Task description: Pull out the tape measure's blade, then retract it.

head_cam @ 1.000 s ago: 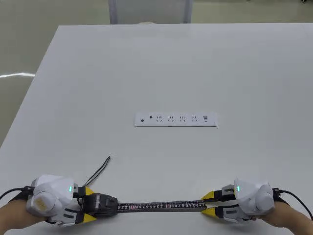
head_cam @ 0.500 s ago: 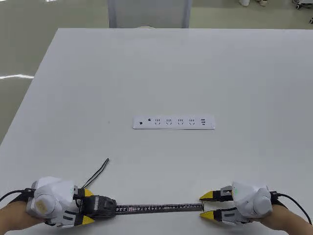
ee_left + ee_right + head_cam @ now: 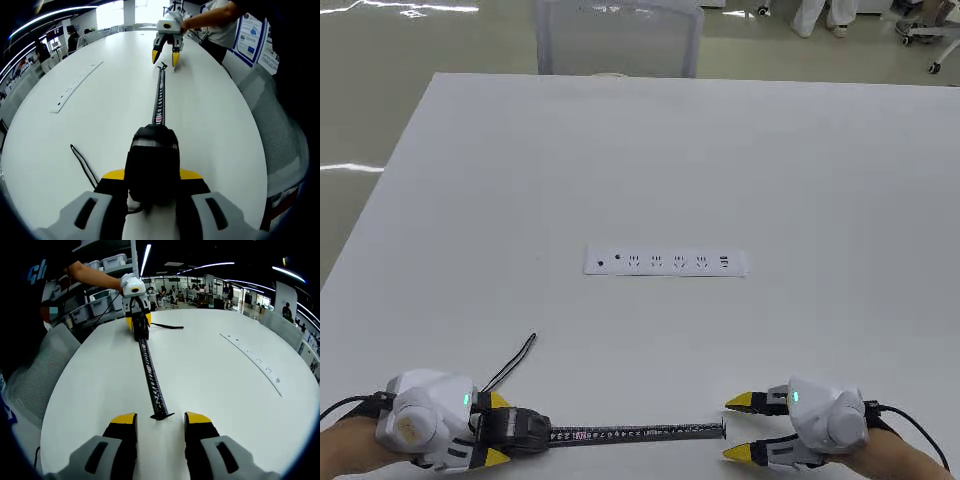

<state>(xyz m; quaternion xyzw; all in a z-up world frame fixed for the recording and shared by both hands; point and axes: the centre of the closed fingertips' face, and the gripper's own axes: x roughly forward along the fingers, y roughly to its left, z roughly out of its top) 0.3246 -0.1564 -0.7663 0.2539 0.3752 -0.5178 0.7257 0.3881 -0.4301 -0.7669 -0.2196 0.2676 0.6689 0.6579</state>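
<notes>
The black tape measure case [image 3: 517, 432] lies at the table's near left, and my left gripper [image 3: 492, 430] is shut on it. In the left gripper view the case [image 3: 152, 160] sits between the yellow fingertips of my left gripper [image 3: 152, 176]. The blade [image 3: 635, 433] lies flat on the table, running right to its end hook [image 3: 723, 430]. My right gripper [image 3: 738, 428] stands open just past the hook. In the right gripper view the hook [image 3: 161, 415] rests between the spread tips of my right gripper [image 3: 161, 419], apart from both. The blade [image 3: 148, 365] runs back to the case [image 3: 140, 331].
A white power strip [image 3: 665, 262] lies flat mid-table. The case's black wrist strap [image 3: 510, 365] trails on the table [image 3: 640, 150] behind my left gripper. A chair [image 3: 618, 35] stands at the far edge. People sit and stand in the background.
My right gripper's jaws have spread apart and let go of the blade's end hook, which now lies on the table. The left gripper still holds the case. The head camera has tilted.
</notes>
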